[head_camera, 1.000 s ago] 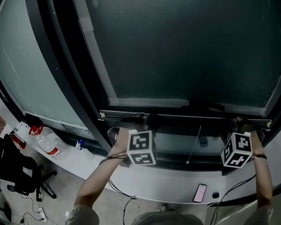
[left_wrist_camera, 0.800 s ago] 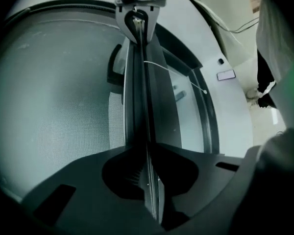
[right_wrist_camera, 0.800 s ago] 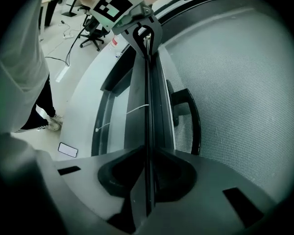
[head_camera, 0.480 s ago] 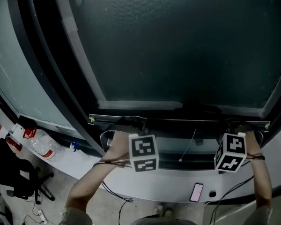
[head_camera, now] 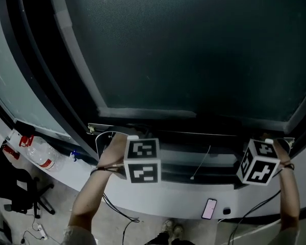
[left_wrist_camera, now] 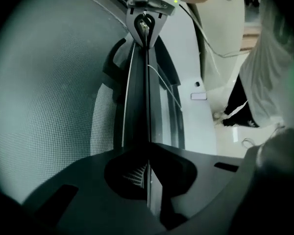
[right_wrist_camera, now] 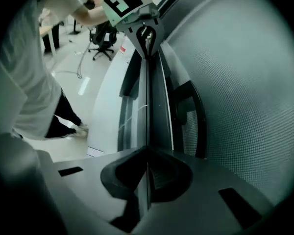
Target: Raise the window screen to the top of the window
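The dark mesh window screen (head_camera: 194,50) fills the window, and its thin bottom bar (head_camera: 194,133) runs level just above the sill. My left gripper (head_camera: 135,137) holds the bar near its left end; in the left gripper view the jaws (left_wrist_camera: 148,173) are closing, with the bar's edge (left_wrist_camera: 139,106) pinched between them. My right gripper (head_camera: 268,138) grips the bar near its right end, and its jaws (right_wrist_camera: 147,173) are shut on the bar (right_wrist_camera: 152,106). Each gripper view shows the other gripper at the bar's far end.
A pull cord (head_camera: 201,162) hangs from the middle of the bar. A phone (head_camera: 209,208) lies on the white sill (head_camera: 168,200) below. At the left are a water bottle (head_camera: 38,154) and an office chair (head_camera: 15,188). A second glass pane (head_camera: 20,75) stands at the left.
Both marker cubes have tipped to a new angle while the grippers kept their spots on the bar. The head view has swung, so the bar sits a little lower in the picture.
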Available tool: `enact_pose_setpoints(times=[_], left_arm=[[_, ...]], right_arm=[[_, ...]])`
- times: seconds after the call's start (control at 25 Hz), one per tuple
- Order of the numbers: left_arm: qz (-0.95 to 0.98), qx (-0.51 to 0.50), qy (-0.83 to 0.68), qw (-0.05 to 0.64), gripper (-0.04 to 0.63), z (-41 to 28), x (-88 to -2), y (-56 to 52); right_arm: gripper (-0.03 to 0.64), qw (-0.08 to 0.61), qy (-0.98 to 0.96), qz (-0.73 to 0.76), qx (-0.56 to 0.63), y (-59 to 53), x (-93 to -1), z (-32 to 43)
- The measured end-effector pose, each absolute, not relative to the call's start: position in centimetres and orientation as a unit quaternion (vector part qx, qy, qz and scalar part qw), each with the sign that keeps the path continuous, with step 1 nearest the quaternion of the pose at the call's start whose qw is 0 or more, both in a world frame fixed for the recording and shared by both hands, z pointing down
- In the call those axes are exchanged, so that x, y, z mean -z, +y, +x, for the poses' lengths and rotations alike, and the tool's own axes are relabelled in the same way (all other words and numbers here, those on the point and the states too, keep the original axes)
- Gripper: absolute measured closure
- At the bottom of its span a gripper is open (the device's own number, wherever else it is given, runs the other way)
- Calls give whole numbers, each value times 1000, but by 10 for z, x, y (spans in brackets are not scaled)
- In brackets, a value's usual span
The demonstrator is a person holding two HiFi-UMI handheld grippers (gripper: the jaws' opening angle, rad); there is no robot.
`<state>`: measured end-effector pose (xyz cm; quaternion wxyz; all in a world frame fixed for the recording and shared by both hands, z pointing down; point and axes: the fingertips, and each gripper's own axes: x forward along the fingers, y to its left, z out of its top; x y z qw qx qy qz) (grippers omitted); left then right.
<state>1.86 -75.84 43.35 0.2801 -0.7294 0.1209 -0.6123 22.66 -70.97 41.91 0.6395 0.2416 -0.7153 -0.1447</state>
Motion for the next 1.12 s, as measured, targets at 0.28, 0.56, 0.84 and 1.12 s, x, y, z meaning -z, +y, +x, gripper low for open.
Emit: enact_pose_setpoints(times=[0.28, 0.56, 0.84, 1.12], left_arm=[[-747, 610, 106, 241, 578, 14, -440, -753], [-739, 575, 162, 313, 578, 18, -375, -762], [-718, 518, 243, 396, 578, 15, -258, -774], [-705, 457, 301, 451, 578, 14, -120, -785]], right_arm=[[598, 646, -713, 233, 140, -707, -425, 221], [597, 640, -675, 284, 231, -713, -359, 224], [597, 606, -621, 368, 335, -723, -245, 224], [597, 576, -555, 434, 416, -736, -112, 223]])
